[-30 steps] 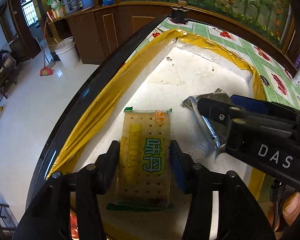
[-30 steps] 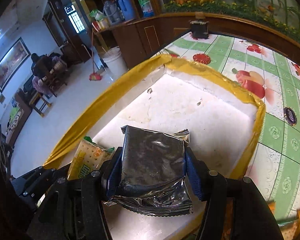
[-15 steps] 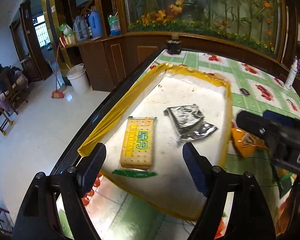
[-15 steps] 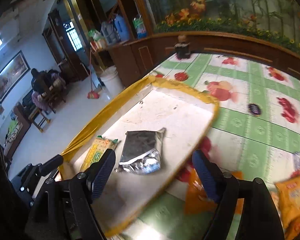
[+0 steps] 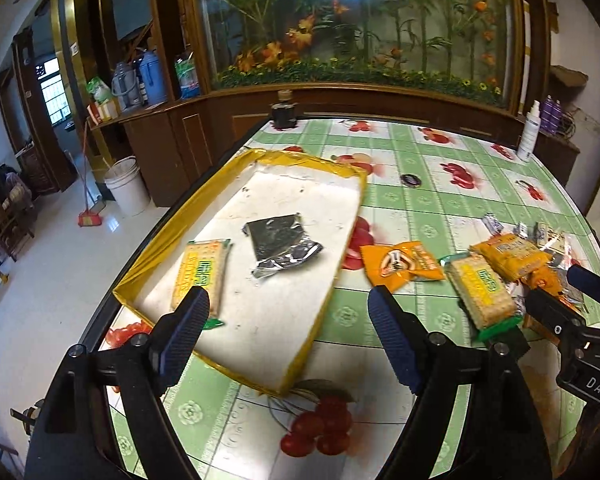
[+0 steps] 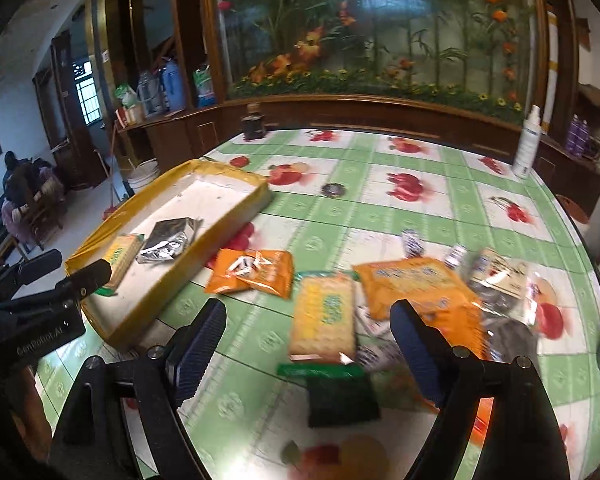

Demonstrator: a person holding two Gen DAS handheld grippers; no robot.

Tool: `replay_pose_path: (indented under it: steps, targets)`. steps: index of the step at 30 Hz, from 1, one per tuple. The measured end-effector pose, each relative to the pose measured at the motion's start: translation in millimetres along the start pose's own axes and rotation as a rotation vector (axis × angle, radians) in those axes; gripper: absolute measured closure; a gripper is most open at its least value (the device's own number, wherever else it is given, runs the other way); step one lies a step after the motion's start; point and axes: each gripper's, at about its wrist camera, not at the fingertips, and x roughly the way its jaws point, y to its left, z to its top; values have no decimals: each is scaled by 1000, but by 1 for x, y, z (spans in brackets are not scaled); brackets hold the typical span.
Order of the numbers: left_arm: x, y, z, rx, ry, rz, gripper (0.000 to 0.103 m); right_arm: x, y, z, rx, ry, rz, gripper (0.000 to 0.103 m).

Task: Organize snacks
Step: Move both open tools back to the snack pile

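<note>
A white tray with a yellow rim (image 5: 342,248) (image 6: 204,236) lies on the table's left side. In it lie a yellow cracker pack (image 5: 202,270) (image 6: 120,254) and a silver foil pack (image 5: 280,246) (image 6: 168,240). My left gripper (image 5: 288,334) is open and empty above the tray's near end. My right gripper (image 6: 308,344) is open and empty above a pile of snacks: a yellow cracker pack (image 6: 324,316) (image 5: 480,292), an orange pack (image 6: 252,272) (image 5: 400,266) and a larger orange pack (image 6: 416,284) (image 5: 512,256).
The table has a green fruit-print cloth (image 5: 440,184). A white spray bottle (image 5: 528,132) (image 6: 526,142) stands at the far right edge, a dark jar (image 5: 284,114) at the far edge, a small dark disc (image 5: 411,179) mid-table. The table's left edge drops to the floor.
Both grippers let go of their packs in the tray, opened, and pulled back. The right gripper has swung right over the snack pile.
</note>
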Motion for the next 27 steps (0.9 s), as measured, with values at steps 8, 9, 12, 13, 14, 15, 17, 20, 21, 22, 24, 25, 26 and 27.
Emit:
replay_pose_path:
  steps: [8,9,12,13,14,15,17,20,21,22,24,25,26,27]
  targets:
    - [10,-28,-8,48,71,-163,21,-27,-59,-37,12,16,13,17]
    - [14,-35,-10,62,89,-185,21,-28,-70,-42,10,30,10,17]
    - [25,-60,-14,109,133,-243,21,-28,-94,-56,7,74,-5,16]
    - [31,-70,-14,125,160,-265,21,-28,-101,-59,9,78,-5,16]
    - [34,-78,-15,127,178,-287,21,-28,-106,-62,12,83,-3,16]
    - [37,-85,-15,125,191,-306,21,-28,-111,-64,16,84,-1,16]
    - [42,-101,-13,122,210,-331,21,-27,-119,-67,19,83,-3,16]
    - [51,-126,-3,119,220,-350,21,-23,-124,-67,9,84,4,16]
    - [54,-134,1,120,224,-352,21,-21,-124,-67,-2,84,6,16]
    - [59,-140,4,124,229,-347,21,-20,-124,-66,-13,81,12,16]
    - [69,-153,8,129,250,-327,21,-17,-122,-62,-44,71,29,16]
    - [75,-158,9,131,264,-323,21,-14,-121,-61,-64,71,33,16]
    - [80,-160,8,135,277,-312,21,-11,-120,-59,-85,75,30,16]
    - [86,-164,7,140,295,-291,21,-7,-118,-58,-108,86,32,16]
